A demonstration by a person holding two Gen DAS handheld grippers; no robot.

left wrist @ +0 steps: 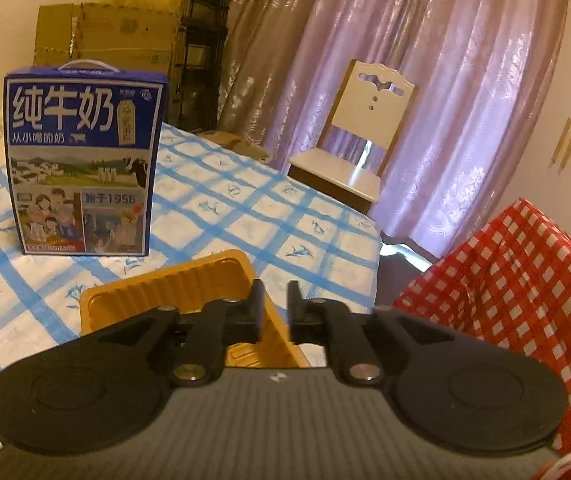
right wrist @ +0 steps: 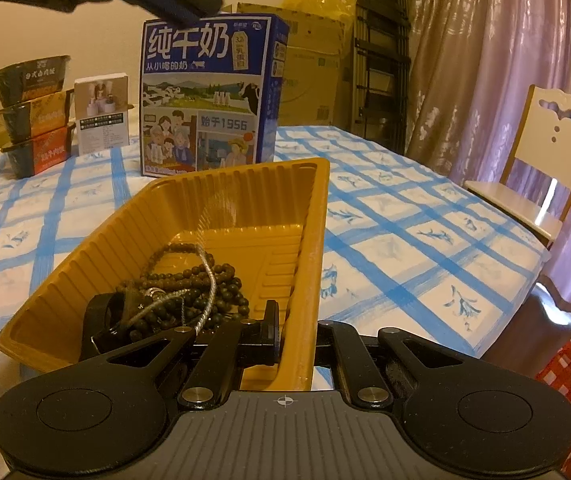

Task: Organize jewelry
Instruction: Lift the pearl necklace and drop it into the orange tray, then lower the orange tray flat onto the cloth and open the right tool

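Jewelry (right wrist: 189,292): dark bead strands, a silvery chain and a black band, heaped in the near left part of the yellow ribbed tray (right wrist: 241,196). Tray sits on the counter (right wrist: 425,240), which carries a blue-checked cloth.

Far left, right wrist view: three stacked food bowls (right wrist: 35,114), then a small white box (right wrist: 101,110), then the blue milk carton (right wrist: 209,96) standing upright just behind the tray's far rim. A dark out-of-focus object crosses the top left corner.

Right gripper (right wrist: 295,332): jaws straddle the tray's right wall, left finger inside the tray, right finger outside and mostly hidden by the wall; they appear clamped on that wall.

Left gripper (left wrist: 275,308): jaws stand a narrow gap apart over the tray's right wall; contact with the tray cannot be told from this view.

Right side: a white chair (right wrist: 545,148) beside the counter, pink curtains behind, red checked cloth (left wrist: 525,280) at the lower right.
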